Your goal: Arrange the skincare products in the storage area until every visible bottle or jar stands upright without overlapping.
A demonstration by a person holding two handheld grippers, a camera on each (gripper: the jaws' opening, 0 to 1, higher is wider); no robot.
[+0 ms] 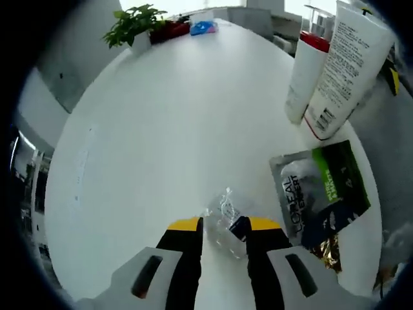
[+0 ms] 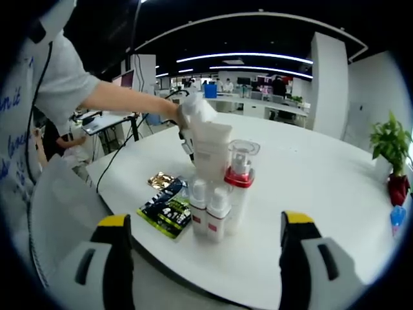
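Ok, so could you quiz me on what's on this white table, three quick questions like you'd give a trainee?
1. True or false: the right tongs are wide open with nothing gripped.
2. What lies flat on the table beside the standing bottles? A) a dark and green sachet B) a hairbrush C) a folded towel
3. What sits between the left tongs?

Key: 1 true; 2 A; 3 a small clear item, too blurred to name more exactly.
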